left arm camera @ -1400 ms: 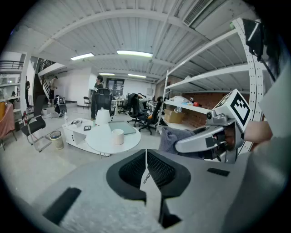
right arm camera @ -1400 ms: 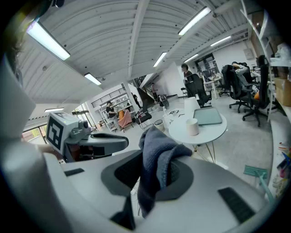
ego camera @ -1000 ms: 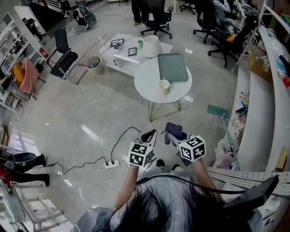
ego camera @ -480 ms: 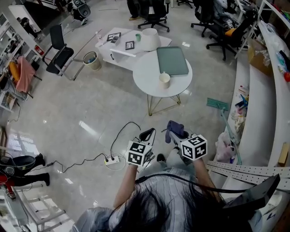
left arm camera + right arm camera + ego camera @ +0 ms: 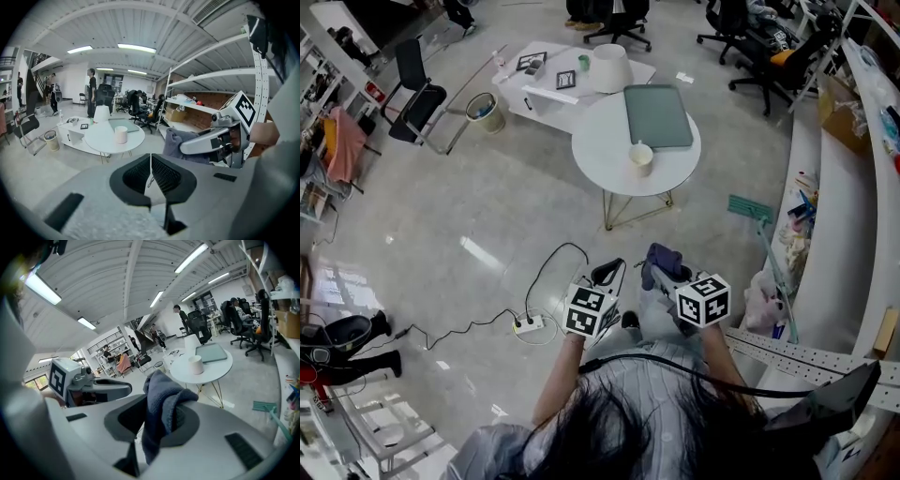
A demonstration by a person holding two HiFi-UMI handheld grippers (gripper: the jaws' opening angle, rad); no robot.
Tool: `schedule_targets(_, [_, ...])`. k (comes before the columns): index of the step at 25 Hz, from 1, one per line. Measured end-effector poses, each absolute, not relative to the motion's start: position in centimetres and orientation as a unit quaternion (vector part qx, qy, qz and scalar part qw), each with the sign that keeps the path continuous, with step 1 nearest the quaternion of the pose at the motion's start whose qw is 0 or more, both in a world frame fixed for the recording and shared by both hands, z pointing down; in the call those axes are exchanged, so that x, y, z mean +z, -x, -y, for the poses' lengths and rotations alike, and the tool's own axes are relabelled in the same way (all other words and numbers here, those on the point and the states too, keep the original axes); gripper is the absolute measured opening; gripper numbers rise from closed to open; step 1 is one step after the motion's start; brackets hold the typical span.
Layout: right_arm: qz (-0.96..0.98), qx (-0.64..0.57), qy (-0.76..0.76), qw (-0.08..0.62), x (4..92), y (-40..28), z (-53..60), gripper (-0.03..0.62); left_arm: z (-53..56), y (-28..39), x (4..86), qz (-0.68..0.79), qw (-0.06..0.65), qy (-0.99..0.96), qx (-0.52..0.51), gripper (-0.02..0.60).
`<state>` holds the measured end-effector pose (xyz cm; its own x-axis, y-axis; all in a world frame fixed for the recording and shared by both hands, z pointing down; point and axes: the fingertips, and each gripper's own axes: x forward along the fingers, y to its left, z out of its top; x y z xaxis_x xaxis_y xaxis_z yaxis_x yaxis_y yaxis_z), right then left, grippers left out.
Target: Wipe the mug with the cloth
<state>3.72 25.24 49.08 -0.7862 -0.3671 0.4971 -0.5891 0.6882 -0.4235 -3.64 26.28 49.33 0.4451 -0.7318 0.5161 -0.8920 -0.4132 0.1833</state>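
Holding, right gripper [image 5: 157, 418]: its jaws clamp a crumpled blue-grey cloth [image 5: 161, 399], which bulges above the fingertips and trails below them.
Closed, left gripper [image 5: 150, 171]: jaws pressed together with nothing between them. In the head view it sits just beside the right gripper, at its 9 o'clock.
Small cream ceramic mug [image 5: 639, 157]: upright on the table, well apart from both grippers, at about 12 o'clock from them in the head view.
Wide round white table [image 5: 592, 155]: the mug stands near the middle of the top, slightly toward 6 o'clock. A flat grey-green rectangular tray [image 5: 656, 115] lies just beyond it, at 12 to 1 o'clock.
Floor: a white power strip [image 5: 528, 325] with a black cable lies at 9 o'clock of the left gripper, near it.
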Motion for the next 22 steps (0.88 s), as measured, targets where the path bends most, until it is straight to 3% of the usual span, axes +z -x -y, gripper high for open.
schedule_targets(22, [0.904,0.301,-0.225,0.205,49.2,0.5,-7.7,0.08,-11.1,7.3,49.3,0.517,0.236,-0.797,0.204,0.023])
